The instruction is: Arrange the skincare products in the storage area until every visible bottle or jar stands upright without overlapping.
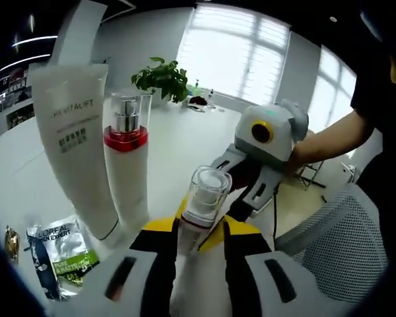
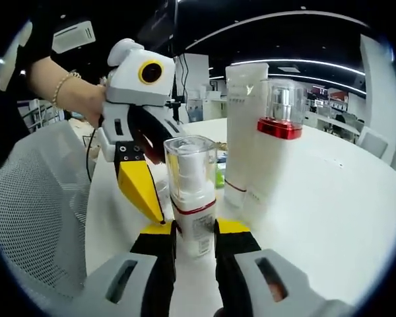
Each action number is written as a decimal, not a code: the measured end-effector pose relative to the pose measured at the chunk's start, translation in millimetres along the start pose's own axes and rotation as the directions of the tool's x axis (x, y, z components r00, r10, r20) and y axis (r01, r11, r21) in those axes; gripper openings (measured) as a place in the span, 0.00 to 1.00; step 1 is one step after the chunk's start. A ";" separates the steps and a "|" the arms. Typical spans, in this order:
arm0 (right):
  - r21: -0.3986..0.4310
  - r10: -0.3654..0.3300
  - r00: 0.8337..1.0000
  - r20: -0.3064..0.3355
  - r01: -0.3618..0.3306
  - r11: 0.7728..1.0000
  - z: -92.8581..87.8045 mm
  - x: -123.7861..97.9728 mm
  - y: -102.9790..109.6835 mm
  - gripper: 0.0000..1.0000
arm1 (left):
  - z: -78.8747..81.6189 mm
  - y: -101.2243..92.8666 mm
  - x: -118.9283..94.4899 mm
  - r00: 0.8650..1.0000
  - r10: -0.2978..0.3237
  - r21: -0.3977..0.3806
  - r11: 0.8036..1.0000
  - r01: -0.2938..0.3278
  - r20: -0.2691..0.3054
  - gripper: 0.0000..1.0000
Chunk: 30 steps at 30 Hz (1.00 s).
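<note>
While a tall white tube (image 1: 76, 142) and a white pump bottle (image 1: 127, 155) with a red collar stand upright side by side on the white tabletop (image 1: 185, 135), a small pump bottle (image 2: 191, 195) with a clear cap stands in front of them, nearer both pairs of tongs. In the right gripper view the small pump bottle is upright between the yellow-tipped jaws of the right tongs (image 2: 195, 231), which press against its white lower body from both sides, so they are clamped on it. Its clear cap shows the pump head inside, and a thin red band runs round the body below the cap.

To the left of the small pump bottle in that view, the left tongs (image 2: 140, 191) reach in, held by a hand (image 2: 96, 99) with a bracelet; one yellow jaw slants down to the tabletop just beside the bottle, and I cannot tell from here whether they grip anything. A mesh chair back (image 2: 33, 205) lies further left.

From the left gripper view, the small pump bottle (image 1: 203, 208) sits between the left tongs (image 1: 195, 247), whose jaws stand apart, close to the bottle without clearly touching it. Beyond the bottle, the right tongs (image 1: 251, 178) come in. A green and white sachet (image 1: 63, 254) lies flat left of the tall white tube, and a potted plant (image 1: 162, 78) stands far behind it near the windows (image 1: 234, 56).
</note>
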State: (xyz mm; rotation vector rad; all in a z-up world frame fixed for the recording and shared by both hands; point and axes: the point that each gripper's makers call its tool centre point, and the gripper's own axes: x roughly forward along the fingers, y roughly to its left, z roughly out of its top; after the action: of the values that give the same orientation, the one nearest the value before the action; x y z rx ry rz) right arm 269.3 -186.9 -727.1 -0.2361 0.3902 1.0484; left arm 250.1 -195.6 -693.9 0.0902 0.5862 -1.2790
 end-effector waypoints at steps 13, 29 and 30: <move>-0.017 0.001 1.000 -0.005 -0.001 1.000 1.8 10.0 -21.2 0.19 | -11.2 12.6 -15.1 0.998 0.056 -0.055 0.997 -0.055 0.010 0.21; -0.011 -0.005 0.998 -0.061 0.004 1.000 -8.8 12.3 -25.1 0.18 | -8.2 20.8 -7.1 0.997 0.070 -0.067 0.995 -0.068 0.023 0.23; -0.012 -0.006 0.998 -0.060 0.005 1.000 -8.1 12.3 -25.1 0.18 | -8.8 20.6 -2.9 0.998 0.066 -0.055 0.996 -0.066 0.013 0.24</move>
State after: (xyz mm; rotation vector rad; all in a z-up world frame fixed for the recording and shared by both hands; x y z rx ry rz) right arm 295.0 -192.3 -739.4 -0.2791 0.4371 1.0399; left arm 265.3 -183.5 -705.3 0.0546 0.6006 -1.1979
